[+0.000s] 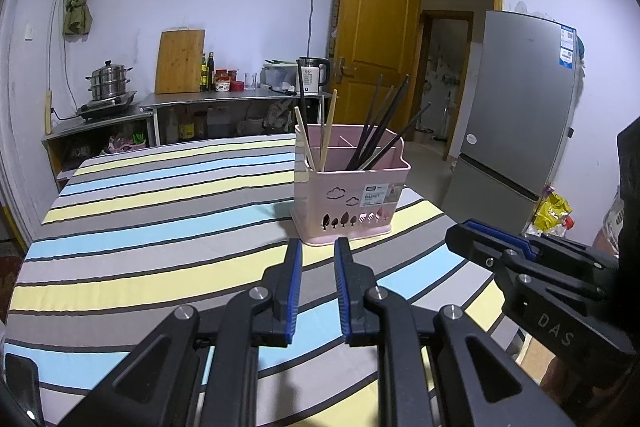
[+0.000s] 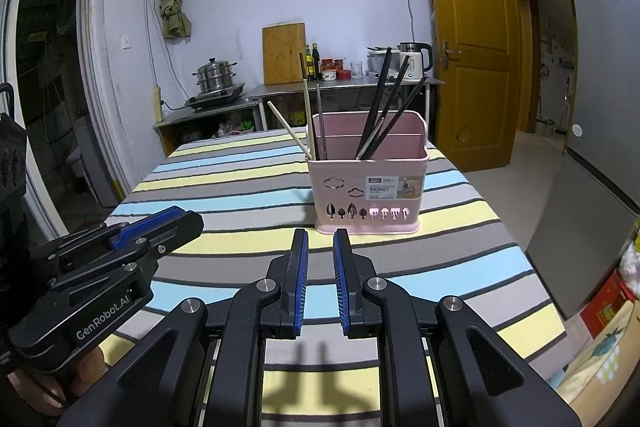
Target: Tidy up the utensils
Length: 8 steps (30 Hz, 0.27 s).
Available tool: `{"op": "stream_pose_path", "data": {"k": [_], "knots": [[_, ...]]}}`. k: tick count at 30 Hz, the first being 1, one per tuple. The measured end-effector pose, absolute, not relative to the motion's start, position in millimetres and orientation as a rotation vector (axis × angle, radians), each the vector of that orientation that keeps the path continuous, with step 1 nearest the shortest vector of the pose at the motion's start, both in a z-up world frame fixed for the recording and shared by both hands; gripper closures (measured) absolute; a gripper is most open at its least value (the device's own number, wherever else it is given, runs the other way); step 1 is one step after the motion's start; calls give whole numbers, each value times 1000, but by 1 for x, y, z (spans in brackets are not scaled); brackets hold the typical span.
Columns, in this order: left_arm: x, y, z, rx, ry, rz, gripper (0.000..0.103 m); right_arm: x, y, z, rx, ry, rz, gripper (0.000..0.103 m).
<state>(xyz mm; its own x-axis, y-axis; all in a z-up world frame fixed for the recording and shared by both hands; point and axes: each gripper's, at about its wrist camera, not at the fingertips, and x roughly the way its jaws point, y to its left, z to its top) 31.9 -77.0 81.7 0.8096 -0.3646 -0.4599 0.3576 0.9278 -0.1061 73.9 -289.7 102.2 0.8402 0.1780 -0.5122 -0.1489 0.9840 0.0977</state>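
A pink utensil basket point(image 1: 348, 195) point(image 2: 368, 191) stands upright on the striped tablecloth point(image 1: 160, 227) point(image 2: 240, 187). Several dark chopsticks point(image 1: 380, 123) point(image 2: 388, 107) lean in its right compartment. Pale wooden chopsticks point(image 1: 326, 131) point(image 2: 288, 127) and a thin metal pair point(image 2: 320, 119) lean in the left one. My left gripper point(image 1: 319, 243) point(image 2: 160, 223) hovers just in front of the basket, its jaws a narrow gap apart with nothing between them. To its right, my right gripper point(image 2: 320, 233) point(image 1: 476, 231) does the same, also empty.
A grey fridge point(image 1: 520, 115) point(image 2: 600, 107) stands to the right of the table, beside an open wooden door point(image 1: 376, 39). Along the back wall runs a steel counter point(image 1: 240, 97) with a steamer pot point(image 1: 108, 81), a cutting board, bottles and a kettle point(image 2: 414, 61).
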Motion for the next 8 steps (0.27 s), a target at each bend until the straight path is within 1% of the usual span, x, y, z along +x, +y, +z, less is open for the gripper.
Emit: {"op": "stream_pose_path", "data": {"k": [8], "knots": [[31,-79,80,-12,489,-385,86,72,-290,102,57,548,171,90]]}}
